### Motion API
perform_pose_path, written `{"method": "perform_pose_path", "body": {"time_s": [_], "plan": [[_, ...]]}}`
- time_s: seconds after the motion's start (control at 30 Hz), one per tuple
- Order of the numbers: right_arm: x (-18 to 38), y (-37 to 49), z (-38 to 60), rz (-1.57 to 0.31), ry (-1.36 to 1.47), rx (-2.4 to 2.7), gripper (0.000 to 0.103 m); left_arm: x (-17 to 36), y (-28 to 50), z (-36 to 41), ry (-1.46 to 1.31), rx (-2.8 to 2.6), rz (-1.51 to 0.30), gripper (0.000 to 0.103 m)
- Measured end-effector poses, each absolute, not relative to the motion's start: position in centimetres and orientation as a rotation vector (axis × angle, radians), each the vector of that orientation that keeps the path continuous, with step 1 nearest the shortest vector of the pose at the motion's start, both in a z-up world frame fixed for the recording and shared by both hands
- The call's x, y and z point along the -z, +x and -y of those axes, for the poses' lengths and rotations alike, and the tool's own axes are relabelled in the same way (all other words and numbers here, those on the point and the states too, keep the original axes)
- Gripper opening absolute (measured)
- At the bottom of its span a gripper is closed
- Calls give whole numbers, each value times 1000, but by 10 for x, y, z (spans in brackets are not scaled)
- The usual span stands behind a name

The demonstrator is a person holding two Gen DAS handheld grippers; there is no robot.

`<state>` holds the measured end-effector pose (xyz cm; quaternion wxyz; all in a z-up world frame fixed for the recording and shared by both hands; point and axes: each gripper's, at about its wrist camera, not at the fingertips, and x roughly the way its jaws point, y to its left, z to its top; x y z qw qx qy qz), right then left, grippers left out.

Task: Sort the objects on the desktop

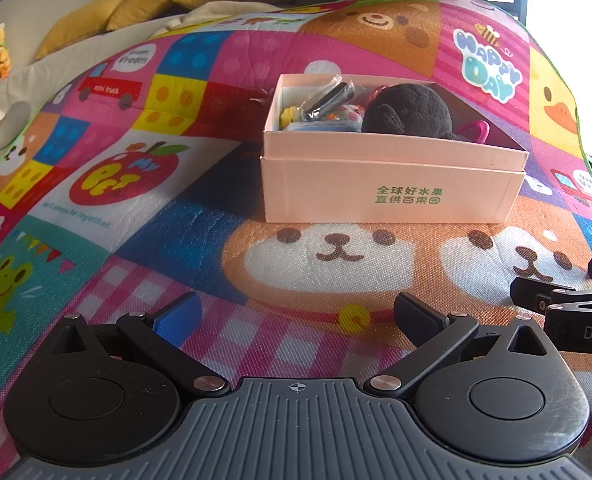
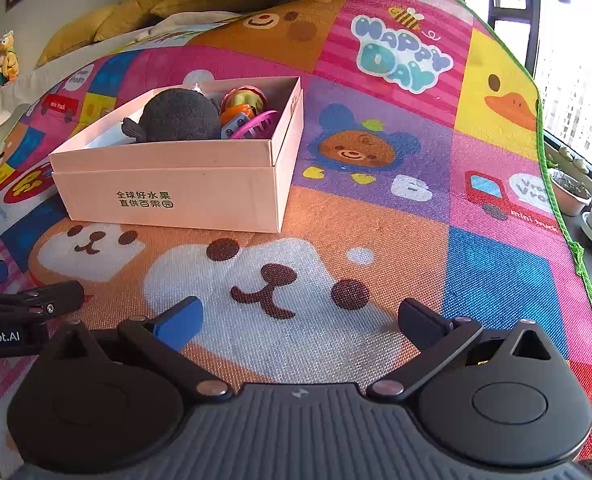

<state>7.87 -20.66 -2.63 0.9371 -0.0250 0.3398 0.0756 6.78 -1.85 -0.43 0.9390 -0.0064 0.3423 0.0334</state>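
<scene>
Both your left gripper and right gripper hover wide apart and empty over the play mat. Sorting looks finished: the black plush toy, pink comb and other small items sit inside the pink box mid-mat, with nothing loose showing.

Toys in box (on mat)

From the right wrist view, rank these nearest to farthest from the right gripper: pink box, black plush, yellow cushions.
Measured from the right gripper, open over the mat:
1. Pink box, ahead and to the left on the mat.
2. Black plush, inside the box, toward its left half.
3. Yellow cushions, far back at upper left, beyond the mat.
</scene>
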Motion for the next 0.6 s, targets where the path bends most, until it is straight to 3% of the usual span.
{"method": "perform_pose_path", "body": {"time_s": [0.6], "plan": [[27, 78, 207, -694, -50, -154, 103, 4, 68, 19, -13, -68, -699, 103]]}}
